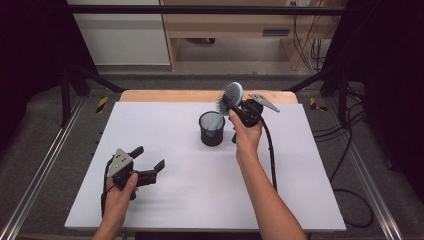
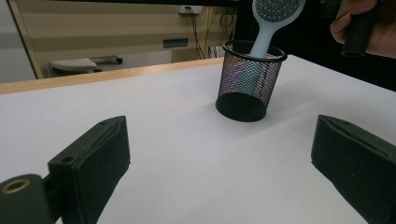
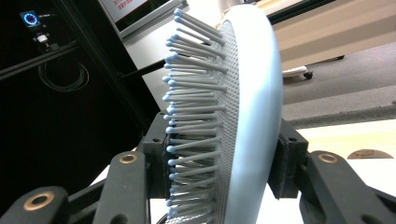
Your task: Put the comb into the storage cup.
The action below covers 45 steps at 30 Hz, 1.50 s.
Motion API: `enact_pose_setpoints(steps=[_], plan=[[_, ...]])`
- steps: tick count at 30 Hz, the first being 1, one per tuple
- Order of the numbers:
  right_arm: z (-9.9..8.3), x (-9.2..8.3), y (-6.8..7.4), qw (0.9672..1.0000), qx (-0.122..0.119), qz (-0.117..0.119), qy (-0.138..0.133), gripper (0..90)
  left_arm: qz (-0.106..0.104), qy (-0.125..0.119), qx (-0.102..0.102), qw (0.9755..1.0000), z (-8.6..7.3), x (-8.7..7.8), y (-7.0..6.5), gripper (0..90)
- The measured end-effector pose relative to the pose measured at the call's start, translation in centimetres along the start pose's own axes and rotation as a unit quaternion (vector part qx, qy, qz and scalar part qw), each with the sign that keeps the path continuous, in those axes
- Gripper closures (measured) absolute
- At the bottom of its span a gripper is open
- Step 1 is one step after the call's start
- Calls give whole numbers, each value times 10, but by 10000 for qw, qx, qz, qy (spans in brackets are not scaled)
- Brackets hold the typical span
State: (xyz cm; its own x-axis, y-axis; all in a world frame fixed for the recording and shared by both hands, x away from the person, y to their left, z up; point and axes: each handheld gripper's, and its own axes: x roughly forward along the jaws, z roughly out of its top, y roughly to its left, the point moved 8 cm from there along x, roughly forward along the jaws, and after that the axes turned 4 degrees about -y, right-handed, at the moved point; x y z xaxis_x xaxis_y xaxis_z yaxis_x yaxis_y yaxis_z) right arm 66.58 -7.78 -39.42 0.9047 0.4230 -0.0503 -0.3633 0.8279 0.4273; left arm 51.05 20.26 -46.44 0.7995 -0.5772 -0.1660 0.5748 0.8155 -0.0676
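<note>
A pale blue paddle hairbrush [image 1: 227, 102] goes handle-first into a black wire-mesh cup [image 1: 211, 129], held by the right gripper [image 1: 235, 106].

The mesh cup stands upright on the white tabletop [image 1: 200, 195], a little right of centre and nearer the far edge. The brush leans up and to the right out of it, handle inside the rim, bristled head above. The right gripper's black jaws are clenched on that head, one against the bristle face and one against the smooth back. The left gripper [image 1: 148, 161] rests low near the near left corner, well apart from the cup, its jaws spread wide with nothing between them.
</note>
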Motion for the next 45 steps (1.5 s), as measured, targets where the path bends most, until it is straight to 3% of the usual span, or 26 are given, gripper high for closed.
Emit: enact_pose_setpoints(steps=[45], plan=[[-20,6,2,9998,131,68,152,513,-31,23,17,10000,0,1,-1,45]])
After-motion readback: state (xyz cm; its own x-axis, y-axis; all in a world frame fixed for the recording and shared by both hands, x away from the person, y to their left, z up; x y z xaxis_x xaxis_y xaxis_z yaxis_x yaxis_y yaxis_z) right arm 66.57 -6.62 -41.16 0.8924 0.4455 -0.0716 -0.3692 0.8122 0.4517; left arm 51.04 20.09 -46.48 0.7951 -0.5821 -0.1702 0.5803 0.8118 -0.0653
